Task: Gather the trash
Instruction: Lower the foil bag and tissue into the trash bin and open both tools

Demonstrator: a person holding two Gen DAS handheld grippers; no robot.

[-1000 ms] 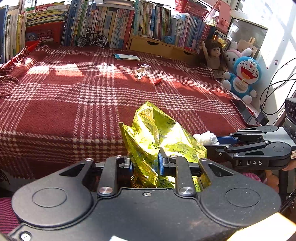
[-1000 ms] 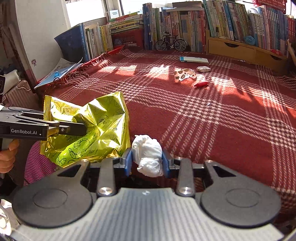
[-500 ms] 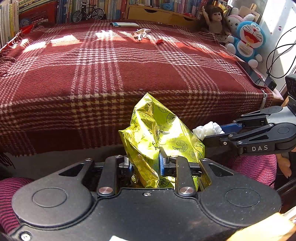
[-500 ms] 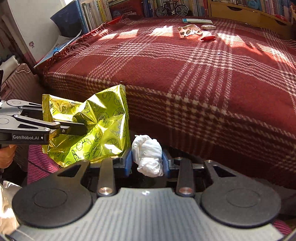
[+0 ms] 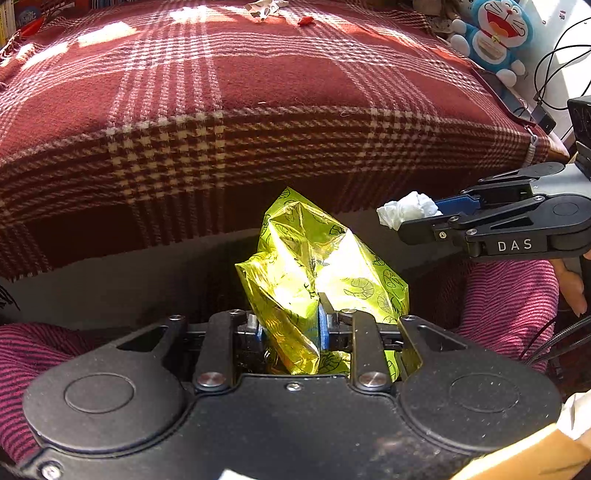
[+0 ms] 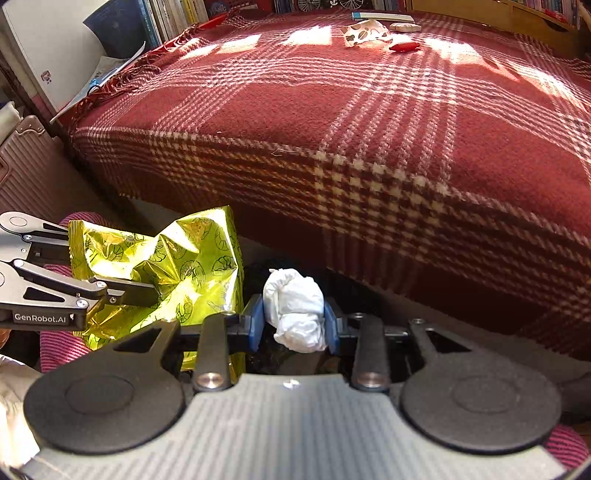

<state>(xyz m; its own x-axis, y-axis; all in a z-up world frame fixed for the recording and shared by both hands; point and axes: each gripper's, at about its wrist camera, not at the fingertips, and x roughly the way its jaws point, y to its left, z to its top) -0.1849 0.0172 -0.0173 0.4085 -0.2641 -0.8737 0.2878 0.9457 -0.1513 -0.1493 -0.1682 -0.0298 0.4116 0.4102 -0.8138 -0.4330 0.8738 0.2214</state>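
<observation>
Now both grippers have dropped below the bed edge compared with a second ago, cameras pitched down, so the blanket top that filled the views then sits high and far. Nearest, left gripper (image 5: 290,326) is clamped on the crumpled yellow-green snack bag (image 5: 317,269), blue pads pinching its lower folds, bag sticking up and forward past the fingertips; grip looks unchanged. Right gripper (image 6: 293,325) is closed on the white tissue wad (image 6: 295,310), squeezed between both blue pads, wad bulging just above them; same hold as before. The two loads are close side by side, bag just left of the tissue in the right view, not clearly touching. Below and just beyond the fingers is a dark gap by the person's striped pink sleeve (image 5: 509,295); could be a bin or bag mouth, cannot tell. Beyond that the hanging edge of the red plaid blanket (image 5: 258,147) drapes down. Far ahead of the fingers on the blanket top, well apart from both grippers, lie a spotted white wrapper (image 6: 364,31) and a small red wrapper (image 6: 404,47), not yet collected, with a thin booklet (image 6: 382,16) past them. Judgement: the lowering reads as carrying both pieces down to a drop spot; release is next, then a return for the far scraps.
</observation>
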